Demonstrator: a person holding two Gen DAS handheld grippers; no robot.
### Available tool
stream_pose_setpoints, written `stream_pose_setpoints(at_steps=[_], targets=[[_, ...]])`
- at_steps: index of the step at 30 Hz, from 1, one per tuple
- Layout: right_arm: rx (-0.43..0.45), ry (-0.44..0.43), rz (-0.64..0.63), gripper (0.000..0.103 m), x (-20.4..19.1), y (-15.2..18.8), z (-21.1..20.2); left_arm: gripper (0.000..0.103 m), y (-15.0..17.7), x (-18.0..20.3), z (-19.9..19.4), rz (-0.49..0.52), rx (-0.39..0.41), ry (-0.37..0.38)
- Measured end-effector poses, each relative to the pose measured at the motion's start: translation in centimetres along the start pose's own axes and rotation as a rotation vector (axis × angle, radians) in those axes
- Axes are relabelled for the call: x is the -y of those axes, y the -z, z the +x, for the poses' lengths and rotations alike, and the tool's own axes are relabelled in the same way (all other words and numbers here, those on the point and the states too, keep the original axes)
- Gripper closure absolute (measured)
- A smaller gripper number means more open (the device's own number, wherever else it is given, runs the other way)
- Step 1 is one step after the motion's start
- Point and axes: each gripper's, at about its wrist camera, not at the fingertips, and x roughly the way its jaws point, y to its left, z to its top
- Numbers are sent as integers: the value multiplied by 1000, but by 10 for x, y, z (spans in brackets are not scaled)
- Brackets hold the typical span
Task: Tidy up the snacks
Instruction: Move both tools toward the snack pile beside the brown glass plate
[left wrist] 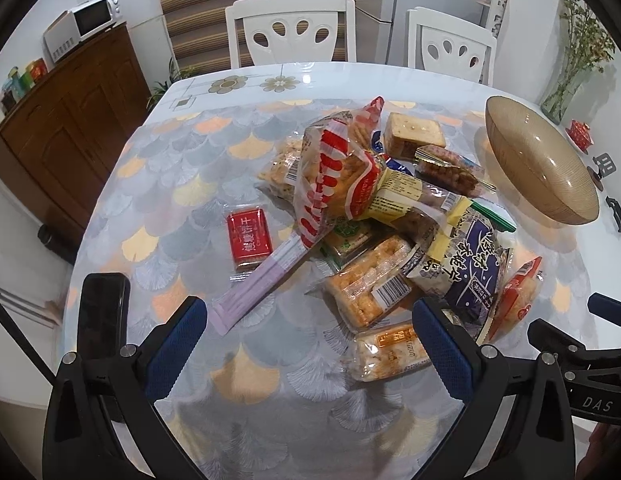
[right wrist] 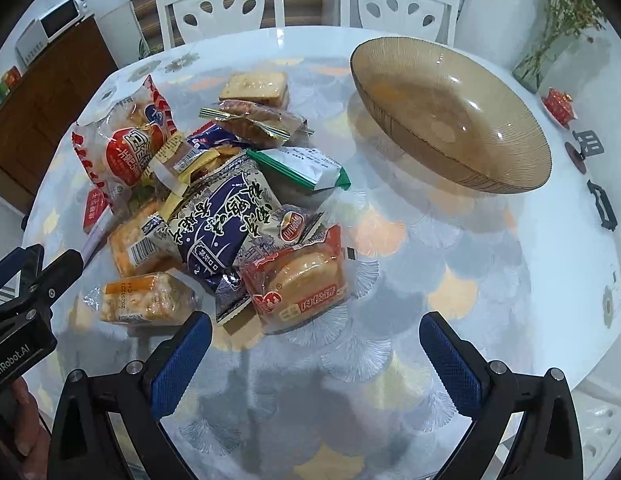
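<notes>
On the table, snack packets are being left heaped beside the bowl; left gripper and right gripper are being held spread wide, gripping nothing.

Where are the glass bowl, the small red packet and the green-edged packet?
glass bowl (right wrist: 450, 120), right wrist view, inner wall.
small red packet (left wrist: 249, 234), left wrist view, printed face.
green-edged packet (right wrist: 306, 168), right wrist view, white face.

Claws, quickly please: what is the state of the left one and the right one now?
Left claw: open, holding nothing, above the table near the snack pile.
Right claw: open, holding nothing, just short of the red bun packet.
</notes>
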Motion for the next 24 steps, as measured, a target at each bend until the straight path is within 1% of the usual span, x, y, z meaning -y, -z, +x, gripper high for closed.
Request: stream_pose_setpoints(at_steps=[8,24], targets=[[-12,-3,-15,0,-2,0,3,1,2,2,3,-7,-12,-1],[-8,-13,-41,0,3,0,1,1,7,9,-2,-30,-16,-4]])
